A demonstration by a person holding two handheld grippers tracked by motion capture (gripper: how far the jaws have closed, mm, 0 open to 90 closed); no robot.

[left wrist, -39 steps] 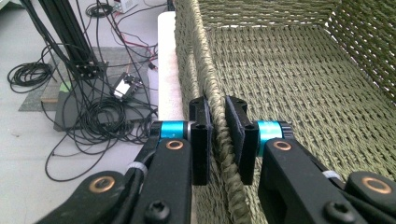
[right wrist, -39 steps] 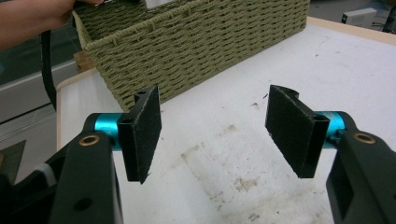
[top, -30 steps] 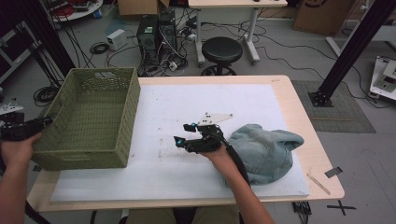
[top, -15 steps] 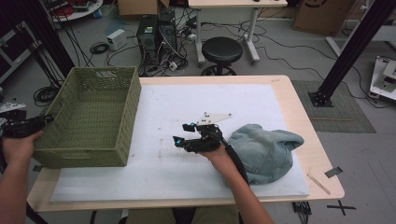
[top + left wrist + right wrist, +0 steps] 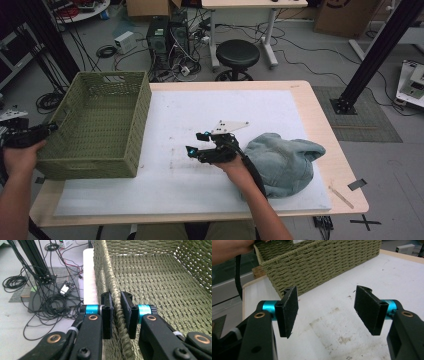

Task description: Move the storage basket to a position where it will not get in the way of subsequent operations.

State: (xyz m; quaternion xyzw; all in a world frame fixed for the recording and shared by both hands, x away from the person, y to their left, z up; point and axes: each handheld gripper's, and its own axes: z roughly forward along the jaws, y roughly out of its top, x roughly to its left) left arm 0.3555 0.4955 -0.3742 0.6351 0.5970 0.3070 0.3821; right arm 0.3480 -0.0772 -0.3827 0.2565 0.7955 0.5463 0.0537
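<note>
Well, off past the left edge of the table sat coils of cable on the floor, and behind the far edge a black computer tower and a round stool; nothing lay on the white mat between the basket and the right hand. At the left end of the table stood the green woven basket, rectangular, deep and upright, with a braided rim and nothing inside that the left gripper view could make out. Left gripper was clamped on that basket's near-left wall, one pad outside and one inside, the rim squeezed between them, the left hand wrapped around the tool just off the table's corner. Moving right, the right gripper hovered low over the mat near mid-table, pointed toward the basket, its jaws standing well apart with only bare mat between them, the forearm coming up from the bottom edge. Just behind that hand lay a crumpled blue-grey denim garment at the right end of the mat
</note>
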